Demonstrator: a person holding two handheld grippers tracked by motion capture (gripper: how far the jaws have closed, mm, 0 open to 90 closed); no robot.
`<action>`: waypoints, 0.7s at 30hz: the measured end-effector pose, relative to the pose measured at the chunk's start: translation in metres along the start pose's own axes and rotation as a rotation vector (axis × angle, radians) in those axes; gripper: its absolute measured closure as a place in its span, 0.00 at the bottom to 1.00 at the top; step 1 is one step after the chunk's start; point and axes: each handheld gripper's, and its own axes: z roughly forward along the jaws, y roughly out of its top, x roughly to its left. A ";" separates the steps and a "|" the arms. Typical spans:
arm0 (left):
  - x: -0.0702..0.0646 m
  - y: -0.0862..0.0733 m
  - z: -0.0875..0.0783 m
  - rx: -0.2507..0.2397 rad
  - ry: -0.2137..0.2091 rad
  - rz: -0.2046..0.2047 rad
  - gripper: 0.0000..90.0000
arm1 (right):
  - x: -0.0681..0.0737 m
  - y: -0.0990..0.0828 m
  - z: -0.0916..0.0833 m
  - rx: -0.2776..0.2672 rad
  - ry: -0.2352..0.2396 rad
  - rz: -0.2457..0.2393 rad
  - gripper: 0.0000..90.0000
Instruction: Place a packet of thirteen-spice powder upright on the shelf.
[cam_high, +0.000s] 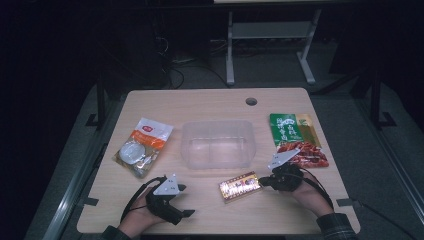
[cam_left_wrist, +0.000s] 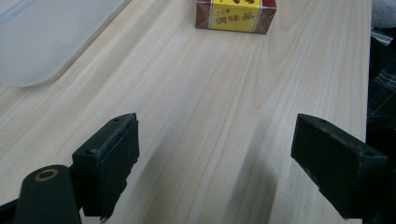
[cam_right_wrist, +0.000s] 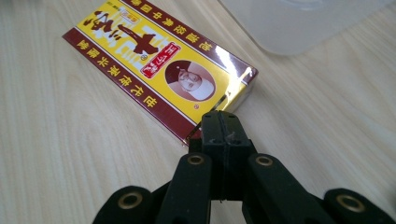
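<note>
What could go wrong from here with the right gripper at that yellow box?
1. The right gripper has its fingers shut at the corner of the yellow box; pushing may spin or slide the flat-lying box instead of lifting it.
2. The box could get shoved against the clear container close behind it.

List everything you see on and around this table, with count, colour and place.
table: one, light wood, centre, round hole near its far edge
plastic tub: one, clear, middle of the table
seasoning box: one, yellow and dark red, lying flat in front of the tub
snack pouch: one, white and orange, left of the tub
snack packet: one, green and red, right of the tub
metal stand: one, grey, behind the table
left tongs: black, jaws apart, over bare wood
right tongs: black, jaws together, at the box's corner
</note>
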 end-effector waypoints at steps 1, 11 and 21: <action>0.000 0.000 0.000 -0.001 0.000 0.000 0.16 | 0.000 0.001 0.001 0.001 0.002 -0.006 1.00; 0.000 0.000 0.000 -0.006 0.003 0.001 0.16 | 0.012 0.012 0.013 -0.004 0.052 -0.055 1.00; 0.003 0.007 -0.001 -0.023 -0.006 0.007 0.14 | 0.020 0.017 0.011 -0.039 0.071 -0.067 1.00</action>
